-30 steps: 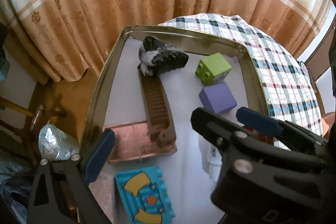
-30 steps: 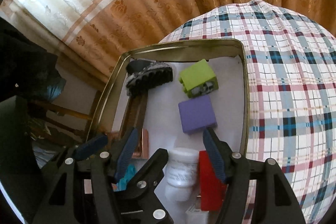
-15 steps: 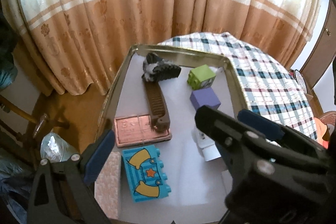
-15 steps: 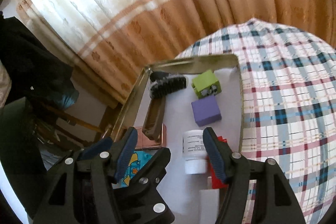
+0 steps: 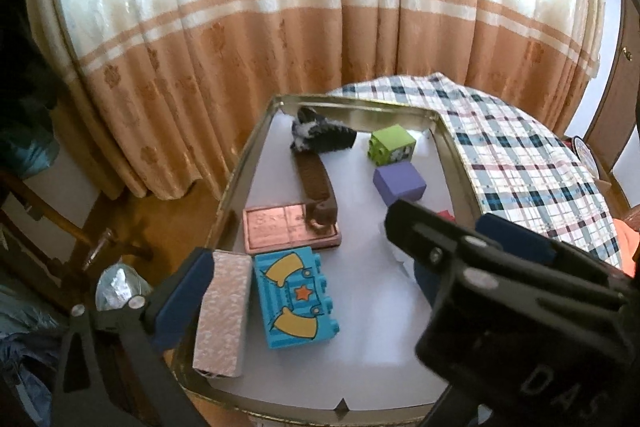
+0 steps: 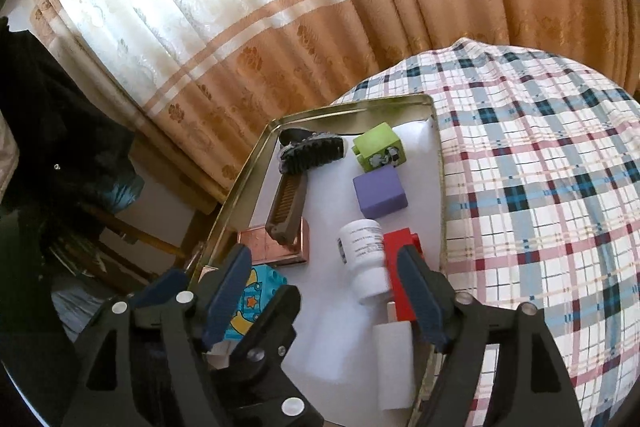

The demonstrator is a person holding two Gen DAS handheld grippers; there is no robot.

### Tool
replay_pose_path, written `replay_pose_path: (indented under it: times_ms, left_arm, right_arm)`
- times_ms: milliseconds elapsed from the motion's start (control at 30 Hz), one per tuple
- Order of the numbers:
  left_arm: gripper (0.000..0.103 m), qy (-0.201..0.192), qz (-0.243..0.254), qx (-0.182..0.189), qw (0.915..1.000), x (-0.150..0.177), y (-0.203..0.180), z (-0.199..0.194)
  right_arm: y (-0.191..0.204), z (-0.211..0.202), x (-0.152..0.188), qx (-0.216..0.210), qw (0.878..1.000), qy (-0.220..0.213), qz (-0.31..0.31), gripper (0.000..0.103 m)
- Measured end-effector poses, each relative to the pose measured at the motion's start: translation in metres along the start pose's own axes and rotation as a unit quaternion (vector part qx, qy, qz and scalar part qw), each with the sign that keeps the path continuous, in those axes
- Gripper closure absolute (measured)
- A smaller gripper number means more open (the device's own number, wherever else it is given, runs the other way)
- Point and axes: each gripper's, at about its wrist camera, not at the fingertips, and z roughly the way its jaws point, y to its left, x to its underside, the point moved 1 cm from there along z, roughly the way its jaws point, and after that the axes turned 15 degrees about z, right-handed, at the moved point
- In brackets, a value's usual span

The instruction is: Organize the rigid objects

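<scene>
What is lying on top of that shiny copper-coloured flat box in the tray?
One end of the brown comb rests on the copper-coloured box, overlapping its right corner; the rest of the lid is bare. Whatever lies beneath the box is covered; only the tray floor shows around it.

Tray (image 5: 236,183) lying on checked cloth (image 5: 520,163), curtain (image 5: 280,27) hanging behind. Brush (image 5: 324,135) lying in far corner of tray, comb (image 5: 316,183) stretching from it toward me, near end resting on flat tin (image 5: 276,229). Star brick (image 5: 294,297) sitting just before tin, wrapped bar (image 5: 222,313) lying left of it. Cow brick (image 6: 380,151) sitting behind plain cube (image 6: 379,197); bottle (image 6: 364,261) lying before cube, touching block (image 6: 400,267) on right.
</scene>
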Motion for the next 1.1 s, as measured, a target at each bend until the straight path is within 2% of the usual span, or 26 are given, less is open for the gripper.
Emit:
replay_pose_path:
  times_ms: [167,433,767,1100]
  left_arm:
    - [0.001,-0.015,-0.012,0.009,0.9998,0.005,0.003,-0.006]
    - [0.001,-0.026,-0.028,0.014,0.9992,0.011,0.004,-0.018]
    - [0.001,-0.047,-0.045,0.003,0.9979,0.016,0.01,-0.033]
    - [0.001,-0.067,-0.045,-0.013,0.9967,0.022,0.011,-0.05]
  right_arm:
    - [-0.004,-0.009,0.006,0.009,1.0,-0.014,0.002,0.023]
    - [-0.003,-0.03,0.011,-0.003,0.999,-0.045,0.008,0.023]
    - [-0.004,-0.057,0.018,0.002,0.995,-0.097,0.011,0.023]
    - [0.003,-0.087,0.032,0.02,0.986,-0.162,-0.021,0.021]
